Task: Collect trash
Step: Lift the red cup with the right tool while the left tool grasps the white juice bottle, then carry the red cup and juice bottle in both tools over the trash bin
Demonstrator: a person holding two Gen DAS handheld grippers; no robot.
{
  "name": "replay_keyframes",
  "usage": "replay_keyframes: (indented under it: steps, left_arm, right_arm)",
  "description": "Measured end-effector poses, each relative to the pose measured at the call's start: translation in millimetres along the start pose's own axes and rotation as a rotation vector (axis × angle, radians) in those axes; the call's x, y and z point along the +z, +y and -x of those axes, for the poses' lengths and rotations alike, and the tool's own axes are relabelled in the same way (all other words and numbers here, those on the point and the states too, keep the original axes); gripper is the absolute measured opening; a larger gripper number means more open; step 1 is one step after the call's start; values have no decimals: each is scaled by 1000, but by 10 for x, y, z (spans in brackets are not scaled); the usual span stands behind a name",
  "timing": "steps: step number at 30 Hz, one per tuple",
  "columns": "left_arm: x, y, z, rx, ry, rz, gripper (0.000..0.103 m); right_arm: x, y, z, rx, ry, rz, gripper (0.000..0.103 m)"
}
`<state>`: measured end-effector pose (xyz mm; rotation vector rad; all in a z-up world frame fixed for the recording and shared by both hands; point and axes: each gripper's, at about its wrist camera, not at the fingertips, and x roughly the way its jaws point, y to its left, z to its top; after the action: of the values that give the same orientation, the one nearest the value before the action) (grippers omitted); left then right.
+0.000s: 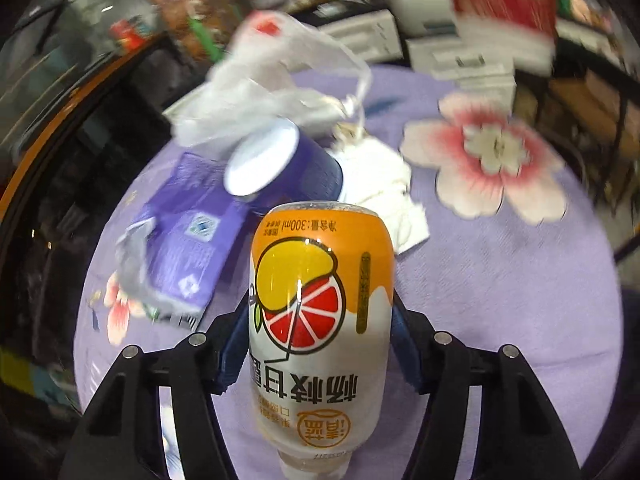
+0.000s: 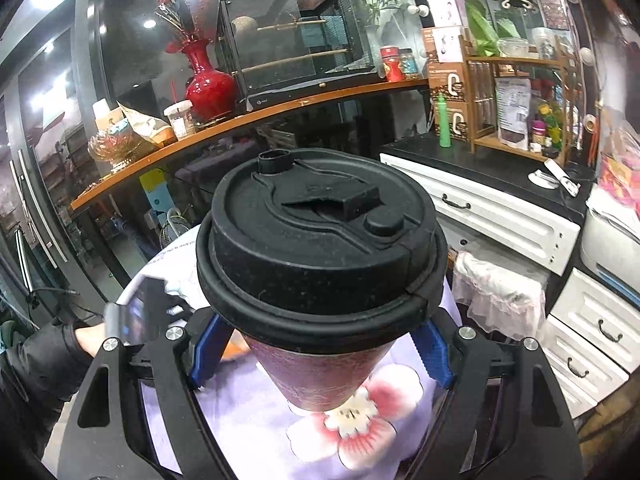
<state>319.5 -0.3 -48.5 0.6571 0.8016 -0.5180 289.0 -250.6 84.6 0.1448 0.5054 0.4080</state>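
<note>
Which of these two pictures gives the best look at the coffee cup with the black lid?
The right wrist view: the dark red paper cup with a black plastic lid fills the middle of it, gripped between the right gripper and its blue pads. The left wrist view shows none of it, only an orange and white drink bottle.

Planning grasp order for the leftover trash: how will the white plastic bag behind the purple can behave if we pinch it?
The white plastic bag is thin, crumpled film, so probably floppy and very light. Its loose handle loop may snag on the purple can or drag the crumpled tissue beside it. Thin film could slip unless the fingers pinch a bunched fold.
</note>
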Motion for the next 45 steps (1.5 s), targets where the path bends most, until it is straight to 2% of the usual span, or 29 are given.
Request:
replay_keyframes:
  steps: [6, 7, 11, 14, 17, 18, 23, 29, 32, 35, 40, 45]
  left_arm:
    - [-52, -95, 419, 35, -111, 173, 61]
    - [57, -156, 415, 35, -126, 193, 61]
    - [141, -334, 562, 1, -205, 258, 61]
    - [275, -502, 641, -34, -249, 263, 61]
    - [490, -745, 705, -81, -301, 240, 61]
    - [547, -804, 716, -94, -315, 235, 61]
    - [992, -1212, 746, -189, -390, 206, 61]
    - [1394, -1679, 484, -248, -394, 200, 61]
    - [1475, -1880, 335, -275, -372, 207, 61]
    - [1524, -2054, 181, -266, -349, 203, 61]
    - [1536, -2206, 19, -251, -318, 205, 61]
    - [1558, -2242, -130, -257, -288, 230, 61]
  right_arm:
    - [-359, -303, 216, -37, 5, -46, 79]
    - [-412, -359, 249, -45, 8, -55, 79]
    - [-666, -710, 405, -102, 20, -111, 79]
    - [-819, -978, 490, -155, 34, -149, 79]
    - [-1006, -1255, 537, -251, 67, -155, 79]
    - [-1096, -1387, 503, -286, 102, -159, 79]
    - [-1501, -1794, 180, -354, 239, -179, 79]
    - [-2084, -2215, -544, -389, 445, -201, 79]
    - [-2333, -2340, -847, -383, 535, -230, 79]
    - [-2554, -2439, -1149, -379, 632, -243, 79]
    - [-2854, -2577, -1492, -387, 729, -276, 79]
    - [-2977, -2649, -1750, -383, 823, -261, 79]
